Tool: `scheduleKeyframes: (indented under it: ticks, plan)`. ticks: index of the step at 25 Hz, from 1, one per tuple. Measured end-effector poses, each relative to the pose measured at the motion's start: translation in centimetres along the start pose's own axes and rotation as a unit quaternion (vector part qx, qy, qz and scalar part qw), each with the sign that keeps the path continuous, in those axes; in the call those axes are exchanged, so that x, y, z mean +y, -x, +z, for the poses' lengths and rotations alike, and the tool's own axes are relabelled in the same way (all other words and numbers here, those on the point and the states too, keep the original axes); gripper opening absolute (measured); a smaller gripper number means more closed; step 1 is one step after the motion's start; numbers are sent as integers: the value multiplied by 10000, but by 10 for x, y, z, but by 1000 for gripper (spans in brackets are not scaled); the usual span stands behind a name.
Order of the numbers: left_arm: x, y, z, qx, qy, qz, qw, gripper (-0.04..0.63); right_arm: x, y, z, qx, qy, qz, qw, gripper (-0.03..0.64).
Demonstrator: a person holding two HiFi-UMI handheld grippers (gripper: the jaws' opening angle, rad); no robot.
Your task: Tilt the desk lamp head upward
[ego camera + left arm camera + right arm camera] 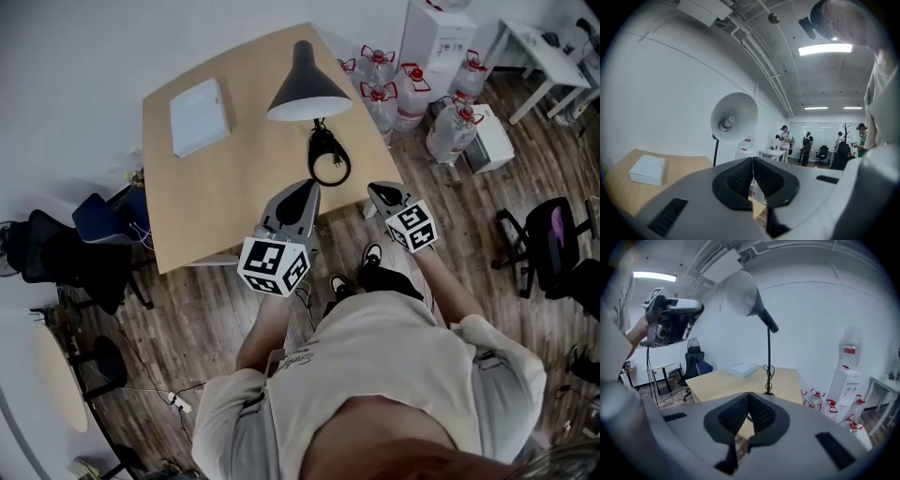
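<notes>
Desk lamp head (307,86): pointing down over the desk (234,187), untouched.
Left gripper (306,190): hovering at the desk edge, jaws together, empty, likely lining up its reach.
Right gripper (379,191): hovering alongside, jaws together, empty.

A light wooden desk (234,192) carries a flat white box (199,116) near its far left corner and a desk lamp (307,84) by its right edge, its cord (329,157) coiled at the foot

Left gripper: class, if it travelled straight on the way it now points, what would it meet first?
Probably the lamp head, nearly dead ahead of the shut left gripper. It sits slightly left of that line, so a narrow miss is possible.
</notes>
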State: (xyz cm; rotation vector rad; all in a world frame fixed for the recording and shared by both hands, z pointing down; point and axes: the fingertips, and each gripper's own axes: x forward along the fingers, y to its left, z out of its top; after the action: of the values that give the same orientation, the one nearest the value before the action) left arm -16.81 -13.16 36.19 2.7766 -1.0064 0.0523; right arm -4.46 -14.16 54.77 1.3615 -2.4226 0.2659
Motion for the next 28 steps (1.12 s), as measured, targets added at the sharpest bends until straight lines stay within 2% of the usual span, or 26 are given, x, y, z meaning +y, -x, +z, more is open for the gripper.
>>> scheduleKeyframes:
  ticks: [5, 7, 10, 13, 16, 22, 28]
  plan:
    - [-11, 1, -9, 74, 56, 22, 10000, 15, 7, 30, 48, -553, 303, -70, 9980, -5]
    - [-11, 3, -8, 107, 7, 113, 9999, 15, 13, 36, 67, -717, 507, -4, 9961, -5]
    - [-12, 3, -4, 134, -33, 300, 9995, 15, 20, 45, 94, -1017, 508, 203, 9933, -5]
    - [-13, 4, 5, 95, -149, 423, 9990, 15, 19, 57, 123, -1390, 498, 306, 9886, -5]
    - [-13, 2, 10, 66, -240, 523, 9983, 15, 17, 69, 148, -1755, 761, 308, 9811, -5]
    - [-23, -6, -2, 159, 108, 488, 9986, 15, 13, 91, 174, -2081, 936, 367, 9729, -5]
    - [-29, -8, 6, 102, -22, 555, 9984, 15, 5, 109, 188, -2300, 895, 374, 9684, -5]
